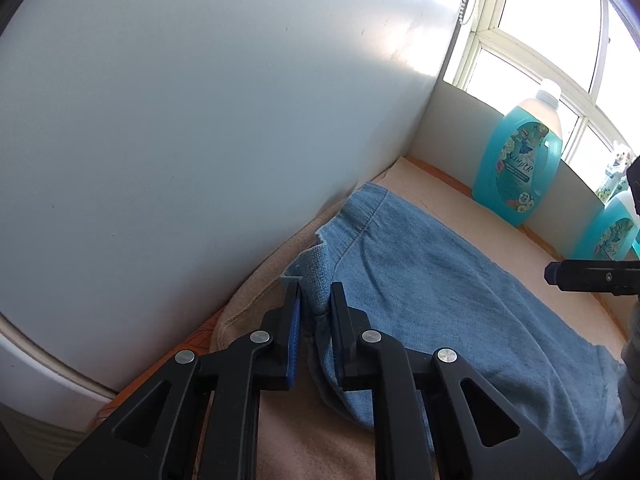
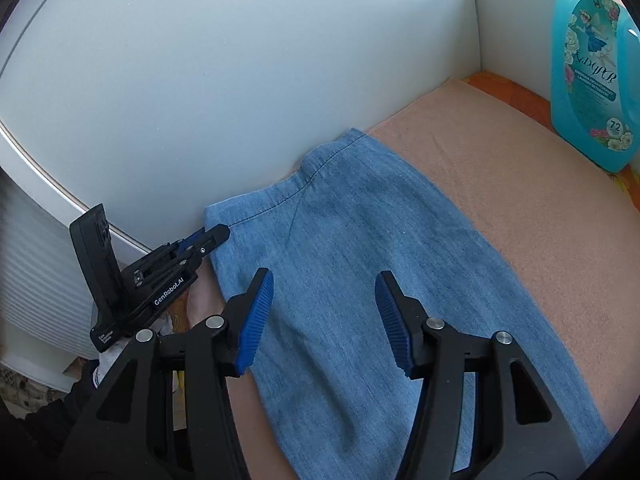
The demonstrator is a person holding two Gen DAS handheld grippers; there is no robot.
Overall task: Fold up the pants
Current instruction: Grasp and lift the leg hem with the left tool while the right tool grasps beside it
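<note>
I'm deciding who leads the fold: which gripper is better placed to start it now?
Left. The left gripper already has the pants' corner between its fingers at the edge by the white wall, seemingly pinched. The right gripper hangs open above the middle of the denim, holding nothing.

The left wrist view sits low and close over the corner of the denim pants (image 1: pixel 420 280), facing the white wall (image 1: pixel 200 120) and window (image 1: pixel 560 20). The right wrist view looks down from higher. Both share pants, wall and detergent bottle (image 2: pixel 592 68).
</note>
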